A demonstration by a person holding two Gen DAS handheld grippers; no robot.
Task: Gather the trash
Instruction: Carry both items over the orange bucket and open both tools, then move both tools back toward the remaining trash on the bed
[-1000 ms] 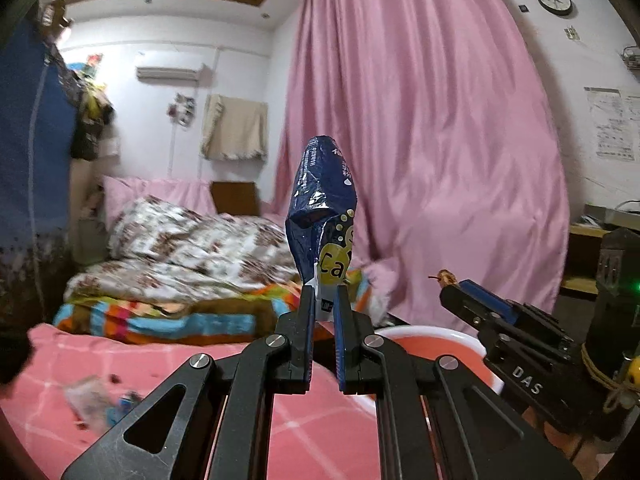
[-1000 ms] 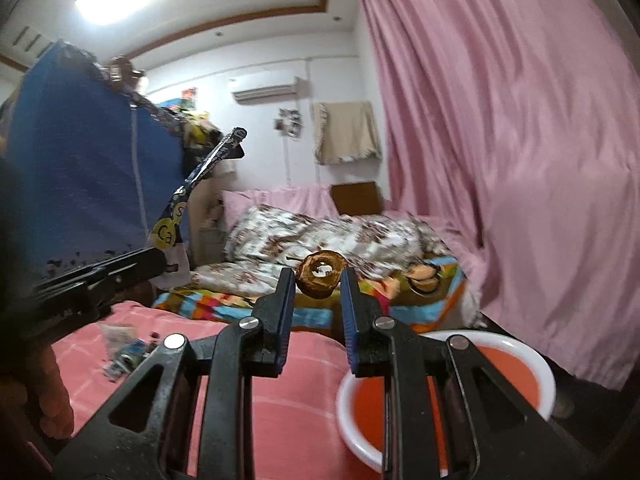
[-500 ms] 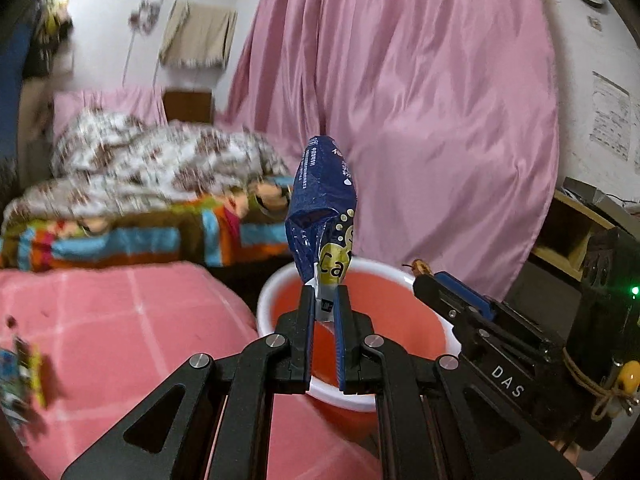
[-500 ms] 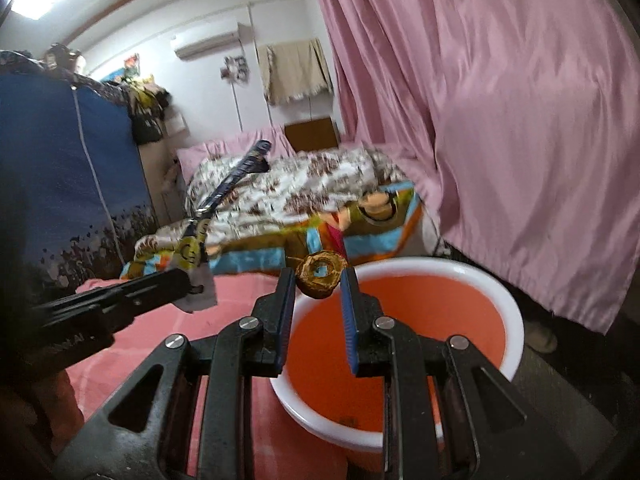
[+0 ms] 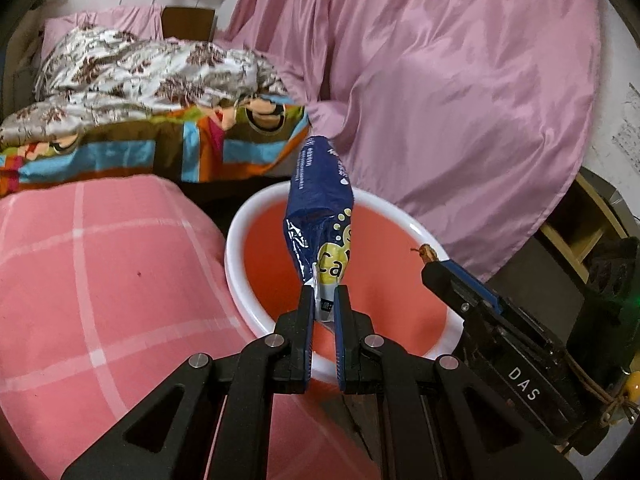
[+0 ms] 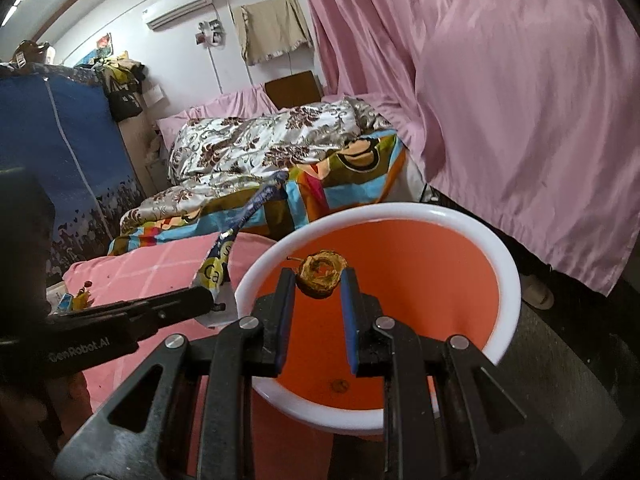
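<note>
My left tool (image 5: pixel 323 294) pinches a blue wrapper (image 5: pixel 320 216) upright over the orange basin (image 6: pixel 502 256); my right tool (image 6: pixel 317 280) grips a brown core (image 6: pixel 322 273) above its hollow. I'd spread each tool only once clear inside the white rim. At nine o'clock the pink surface (image 5: pixel 100 264) crowds the basin; at two o'clock the curtain (image 6: pixel 520 100) hangs near.

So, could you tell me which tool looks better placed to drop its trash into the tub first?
Right. The right tool holds the brown dried fruit ring over the orange white-rimmed plastic tub; the left tool's blue crinkled snack wrapper sits nearer the rim.
</note>
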